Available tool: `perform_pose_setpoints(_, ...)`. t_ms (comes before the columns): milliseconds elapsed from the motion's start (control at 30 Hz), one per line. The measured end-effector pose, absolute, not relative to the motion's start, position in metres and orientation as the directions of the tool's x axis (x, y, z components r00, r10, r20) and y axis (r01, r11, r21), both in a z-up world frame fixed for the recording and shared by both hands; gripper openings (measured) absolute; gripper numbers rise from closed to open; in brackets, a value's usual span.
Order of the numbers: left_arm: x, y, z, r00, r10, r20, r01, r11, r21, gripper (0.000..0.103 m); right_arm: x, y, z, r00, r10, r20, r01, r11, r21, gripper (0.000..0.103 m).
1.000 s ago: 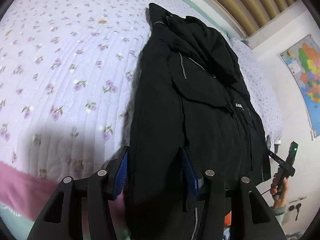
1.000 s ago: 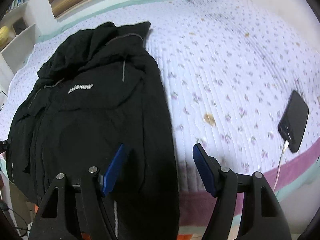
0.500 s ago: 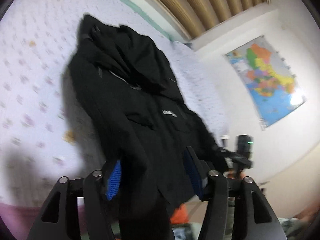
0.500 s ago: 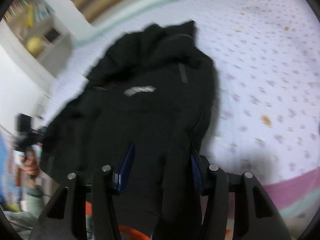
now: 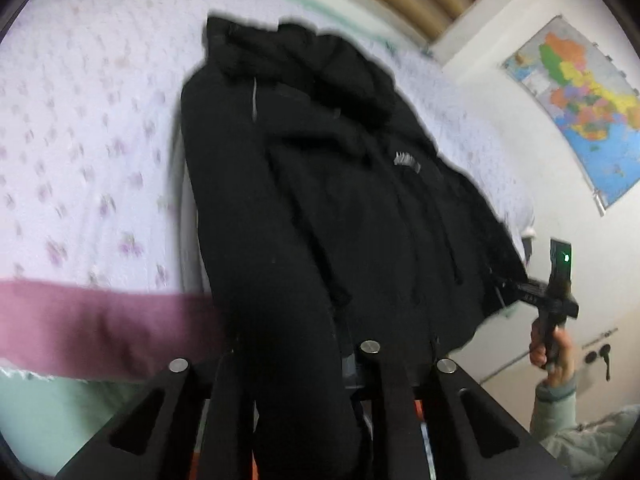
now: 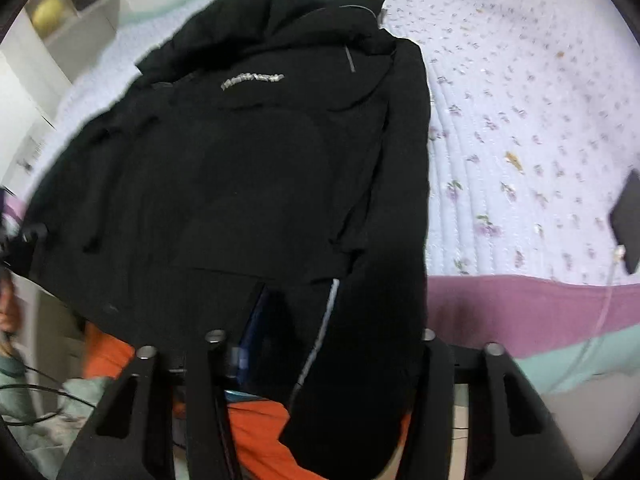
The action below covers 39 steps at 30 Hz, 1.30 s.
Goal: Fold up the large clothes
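— Between the left gripper jaws?
— Black jacket cloth, clamped at the hem, bottom centre of the frame.
— And the right gripper?
— Jaws closed on the same jacket, low in its view.
— Which way does it run?
— Lengthwise up the frame, hood toward the top, across the floral bedspread; a phone lies at right.
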State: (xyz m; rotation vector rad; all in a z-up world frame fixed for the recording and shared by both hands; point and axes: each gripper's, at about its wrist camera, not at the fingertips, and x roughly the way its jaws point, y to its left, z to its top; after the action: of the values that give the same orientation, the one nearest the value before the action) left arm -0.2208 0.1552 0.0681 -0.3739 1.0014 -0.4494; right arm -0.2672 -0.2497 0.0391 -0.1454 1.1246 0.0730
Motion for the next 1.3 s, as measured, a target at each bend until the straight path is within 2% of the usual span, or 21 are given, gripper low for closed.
perform_pose_setpoints(33, -0.223, 0.155, 0.083, 0.5, -0.528, -0.687, 0.22, 0.844, -0.488, 0.014, -0.268, -0.252, 0.048, 0.451, 0.0, -0.892, -0.124, 0.99, -0.063, 0.017)
perform_pose_setpoints(67, -0.224, 0.156, 0.093, 0.52, -0.528, -0.671, 0.238, 0.844, -0.48, 0.014, -0.269, -0.256, 0.056, 0.466, 0.027, -0.884, -0.121, 0.992, -0.034, 0.016)
perform_pose_setpoints(233, -0.197, 0.173, 0.133, 0.577, -0.606, -0.547, 0.268, 0.773, -0.575, 0.014, -0.259, -0.269, 0.113, 0.572, 0.151, -0.806, -0.141, 0.986, 0.084, 0.015)
perform_pose_setpoints(367, -0.154, 0.188, 0.165, 0.649, -0.601, -0.466, 0.265, 0.753, -0.602, 0.014, -0.223, -0.272, 0.156, 0.646, 0.194, -0.739, -0.147, 0.981, 0.129, 0.015)
perform_pose_setpoints(500, -0.103, 0.194, 0.195, 0.694, -0.566, -0.445, 0.243, 0.766, -0.595, 0.015, -0.168, -0.271, 0.196, 0.719, 0.21, -0.663, -0.126, 0.977, 0.173, 0.015)
perform_pose_setpoints(667, -0.019, 0.192, 0.211, 0.749, -0.479, -0.459, 0.143, 0.792, -0.593, 0.017, -0.083, -0.281, 0.216, 0.756, 0.192, -0.626, -0.06, 0.972, 0.226, 0.015)
perform_pose_setpoints(800, 0.041, 0.19, 0.184, 0.784, -0.366, -0.502, 0.031, 0.83, -0.557, 0.018, 0.0, -0.265, 0.198, 0.776, 0.06, -0.628, 0.047, 0.987, 0.152, 0.015)
perform_pose_setpoints(933, 0.102, 0.18, 0.132, 0.755, -0.262, -0.601, -0.065, 0.882, -0.467, 0.019, 0.059, -0.255, 0.157, 0.749, -0.031, -0.662, 0.1, 0.993, 0.066, 0.016)
perform_pose_setpoints(1067, 0.149, 0.184, 0.062, 0.662, -0.28, -0.696, -0.141, 0.865, -0.482, 0.02, 0.109, -0.255, 0.081, 0.65, -0.098, -0.754, 0.095, 0.994, -0.048, 0.017)
perform_pose_setpoints(1167, 0.158, 0.193, 0.038, 0.664, -0.36, -0.655, -0.116, 0.816, -0.566, 0.02, 0.129, -0.266, 0.035, 0.596, -0.071, -0.8, 0.103, 0.995, -0.011, 0.019)
perform_pose_setpoints(1300, 0.148, 0.196, 0.031, 0.708, -0.387, -0.59, -0.046, 0.809, -0.586, 0.021, 0.123, -0.278, 0.027, 0.648, -0.02, -0.761, 0.106, 0.992, 0.064, 0.02)
